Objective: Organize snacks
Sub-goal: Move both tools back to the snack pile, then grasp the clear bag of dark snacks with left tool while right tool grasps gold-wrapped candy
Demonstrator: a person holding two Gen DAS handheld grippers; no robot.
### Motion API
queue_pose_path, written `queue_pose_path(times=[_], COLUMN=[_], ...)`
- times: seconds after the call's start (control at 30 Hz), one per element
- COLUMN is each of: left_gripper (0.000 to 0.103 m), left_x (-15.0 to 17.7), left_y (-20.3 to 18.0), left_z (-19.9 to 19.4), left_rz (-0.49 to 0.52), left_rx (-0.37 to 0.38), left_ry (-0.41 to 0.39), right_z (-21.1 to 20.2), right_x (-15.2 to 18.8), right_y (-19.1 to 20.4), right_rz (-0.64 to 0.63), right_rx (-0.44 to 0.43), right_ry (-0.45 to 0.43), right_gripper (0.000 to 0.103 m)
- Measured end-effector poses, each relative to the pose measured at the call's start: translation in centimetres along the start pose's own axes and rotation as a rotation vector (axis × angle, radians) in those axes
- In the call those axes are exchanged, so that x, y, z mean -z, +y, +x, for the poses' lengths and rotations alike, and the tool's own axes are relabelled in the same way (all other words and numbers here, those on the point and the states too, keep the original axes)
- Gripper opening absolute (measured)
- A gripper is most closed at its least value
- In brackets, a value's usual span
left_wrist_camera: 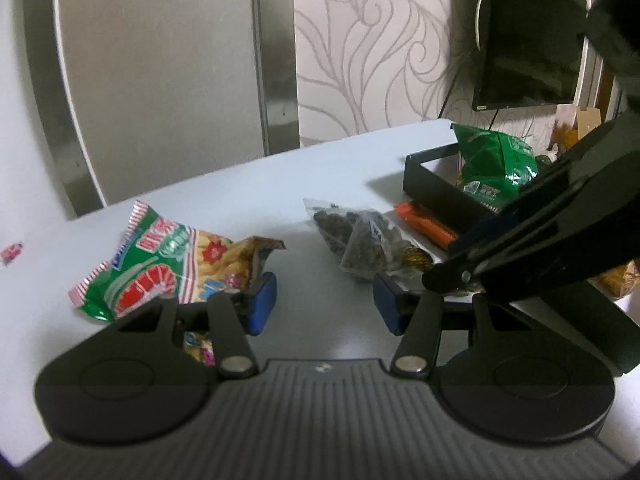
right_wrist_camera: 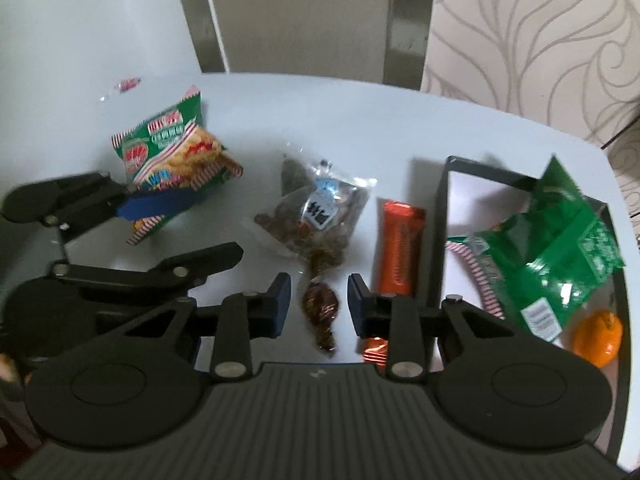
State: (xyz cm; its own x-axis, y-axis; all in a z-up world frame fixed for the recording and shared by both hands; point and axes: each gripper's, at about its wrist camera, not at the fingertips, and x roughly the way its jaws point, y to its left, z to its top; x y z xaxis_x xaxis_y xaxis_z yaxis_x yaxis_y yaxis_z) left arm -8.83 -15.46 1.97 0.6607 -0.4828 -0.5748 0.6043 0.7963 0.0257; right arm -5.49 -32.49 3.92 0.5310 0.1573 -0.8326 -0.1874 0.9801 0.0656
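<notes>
My left gripper (left_wrist_camera: 324, 306) is open over the white table, its left finger beside a green-and-red striped snack bag (left_wrist_camera: 168, 268); the same bag (right_wrist_camera: 172, 156) shows in the right wrist view with the left gripper (right_wrist_camera: 172, 228) beside it. My right gripper (right_wrist_camera: 319, 306) is open, its fingers on either side of a small brown wrapped candy (right_wrist_camera: 320, 308). A clear bag of brown snacks (right_wrist_camera: 316, 220) and an orange bar (right_wrist_camera: 398, 252) lie ahead of it. A black tray (right_wrist_camera: 438, 240) at the right holds a green bag (right_wrist_camera: 556, 256) and an orange fruit (right_wrist_camera: 596, 338).
A small pink candy wrapper (right_wrist_camera: 126, 85) lies at the far left of the table (right_wrist_camera: 360, 128). A chair back (right_wrist_camera: 296, 16) stands behind the table. A dark monitor (left_wrist_camera: 528, 36) hangs on the patterned wall. The table edge curves close at the right.
</notes>
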Motion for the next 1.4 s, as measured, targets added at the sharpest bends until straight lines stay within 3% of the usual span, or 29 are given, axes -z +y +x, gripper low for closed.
queue_pose_path(times=[0.13,0.27,0.53,0.57,0.67,0.93,0.97,1.03,1.07,1.23,1.4], left_gripper=[0.056,0.056,0.056,0.058,0.075,0.081,0.079,0.061,0.057,0.044,0.043], left_x=[-0.2,-0.5,-1.0,-1.1,-1.6,-2.8,-2.9,-3.0,-2.9,-2.7,-2.1], left_y=[-0.1,-0.1,-0.5,-0.6,-1.4,-2.2,-2.3,-2.7,-2.9,-2.9,-2.0], left_z=[0.3,0.9,1.3,1.3,2.2,7.7,8.0,8.3,8.3,7.5,6.2], left_rz=[0.004,0.006,0.006,0.0,0.005,-0.017,-0.027,-0.036,-0.042,-0.067,-0.101], left_rx=[0.018,0.03,0.077,0.092,0.066,0.02,0.025,0.048,0.054,0.036,0.005], left_ry=[0.005,0.009,-0.005,-0.012,-0.002,0.068,0.065,0.071,0.075,0.067,0.085], right_z=[1.2,1.8,0.1,-0.3,-1.0,-2.3,-2.4,-2.5,-2.5,-2.6,-2.7], right_x=[0.2,0.6,4.6,5.3,6.9,8.7,8.7,8.8,8.8,9.1,9.0], right_y=[0.1,0.1,0.0,0.1,-0.1,0.1,0.2,0.3,0.4,0.6,0.5], right_rz=[-0.006,-0.039,0.012,0.021,0.058,0.067,0.064,0.053,0.047,0.039,0.049], right_rx=[0.01,0.04,0.028,0.026,0.022,0.045,0.049,0.058,0.063,0.074,0.063], right_ry=[0.016,0.013,0.001,0.005,0.001,0.021,0.023,0.029,0.032,0.028,0.027], right_gripper=[0.034,0.027,0.025,0.025,0.025,0.025,0.025,0.025,0.025,0.025,0.025])
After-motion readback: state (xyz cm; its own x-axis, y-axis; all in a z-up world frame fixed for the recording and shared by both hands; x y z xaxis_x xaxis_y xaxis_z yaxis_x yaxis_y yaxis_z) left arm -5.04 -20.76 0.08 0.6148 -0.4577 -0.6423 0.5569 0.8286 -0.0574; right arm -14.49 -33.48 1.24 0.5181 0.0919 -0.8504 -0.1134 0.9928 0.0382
